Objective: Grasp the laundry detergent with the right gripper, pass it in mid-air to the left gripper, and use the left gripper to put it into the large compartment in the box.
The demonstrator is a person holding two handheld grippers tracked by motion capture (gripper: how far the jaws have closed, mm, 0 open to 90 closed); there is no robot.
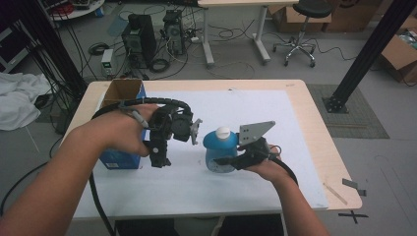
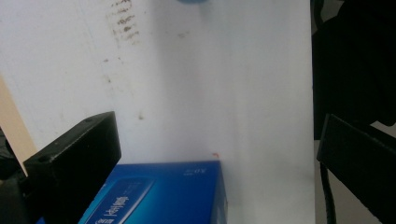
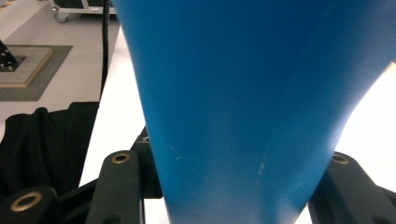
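A blue bottle [image 1: 220, 147] with a white cap [image 1: 223, 132] stands upright on the white mat [image 1: 255, 113], right of the middle. My right gripper [image 1: 225, 160] comes in from the right and is shut on the bottle's lower body; in the right gripper view the blue bottle [image 3: 243, 93] sits between both jaws of the right gripper [image 3: 229, 186]. My left gripper [image 1: 162, 147] hovers left of the bottle, beside a blue box [image 1: 118, 160]. In its own view the left gripper [image 2: 219, 140] is open wide, with a corner of the blue box [image 2: 173, 196] below and nothing between the jaws.
The blue box has an open cardboard top [image 1: 123, 91] at the table's back left. The wooden table edge [image 1: 339, 167] runs along the right. Computer towers [image 1: 140, 37], cables, a stool [image 1: 302, 29] and a black post [image 1: 369, 49] stand on the floor beyond.
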